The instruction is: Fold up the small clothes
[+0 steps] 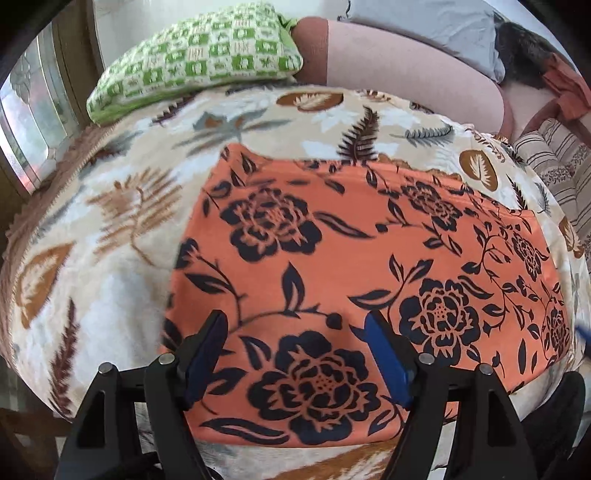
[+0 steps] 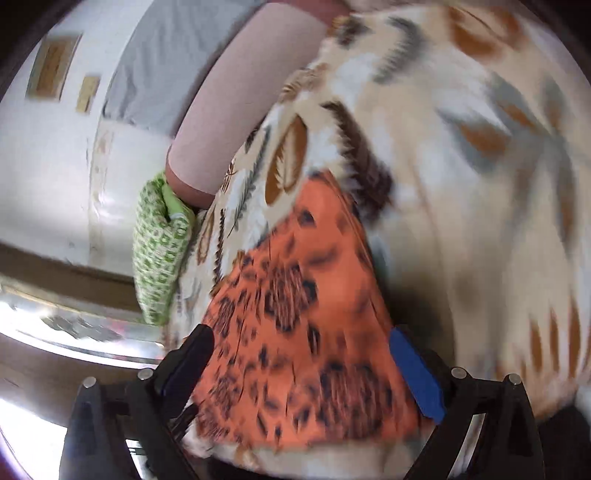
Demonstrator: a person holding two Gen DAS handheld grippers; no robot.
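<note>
You see an orange cloth [image 1: 332, 258] printed with black roses, a cream blanket [image 1: 110, 221] with brown and grey leaves, and a green-and-white checked pillow [image 1: 199, 62].

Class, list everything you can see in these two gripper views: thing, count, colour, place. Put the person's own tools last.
Garment: one, orange with dark flowers, flat on the blanket.
Blanket: one, cream with brown and grey leaves, under the garment.
Pillow: one, green-and-white check, at the blanket's far edge.
Bolster: one, pink, beside the pillow.
Grey cloth: one, beyond the bolster.
Striped cushion: one, beige, far right.
Left gripper: one, black with blue pads, open over the garment.
Right gripper: one, black with blue pads, open over the garment; view blurred.
</note>
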